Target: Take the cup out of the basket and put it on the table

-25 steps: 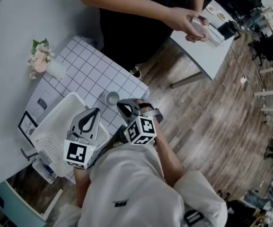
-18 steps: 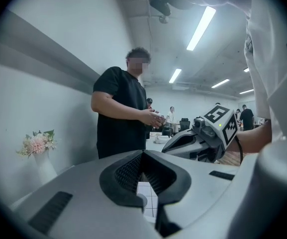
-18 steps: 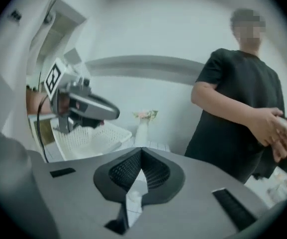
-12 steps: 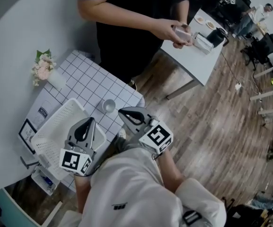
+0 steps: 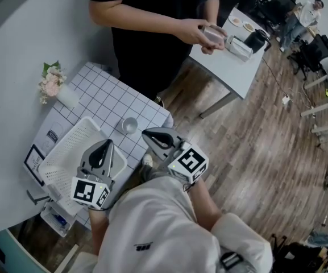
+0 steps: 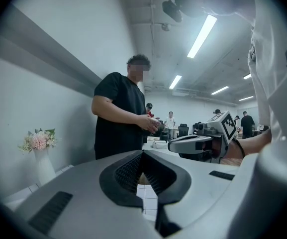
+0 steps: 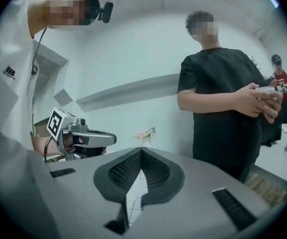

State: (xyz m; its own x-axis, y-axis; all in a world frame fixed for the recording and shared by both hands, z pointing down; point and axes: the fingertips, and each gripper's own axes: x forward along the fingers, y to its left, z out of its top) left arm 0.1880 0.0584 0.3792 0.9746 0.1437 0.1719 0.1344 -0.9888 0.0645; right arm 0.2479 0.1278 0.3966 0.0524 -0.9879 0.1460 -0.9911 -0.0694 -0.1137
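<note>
White mesh basket (image 5: 61,152) sits on the grid-patterned table (image 5: 104,95). The cup (image 5: 130,125) stands upright on the table just outside the basket, at about 2 o'clock from the basket's middle. The left gripper (image 5: 102,147) hovers over the basket's corner, at 7 o'clock from the cup and apart from it. In the left gripper view its jaws are pressed together at the tips with nothing between them. The right gripper (image 5: 150,134) hangs at 4 o'clock from the cup, near the table's edge and clear of the cup. The right gripper view shows its jaws closed tip to tip and empty. Pink flowers (image 5: 51,81) stand at 10 o'clock from the cup. A person in a black shirt (image 5: 152,38) stands at 12 o'clock, holding something small in both hands.
</note>
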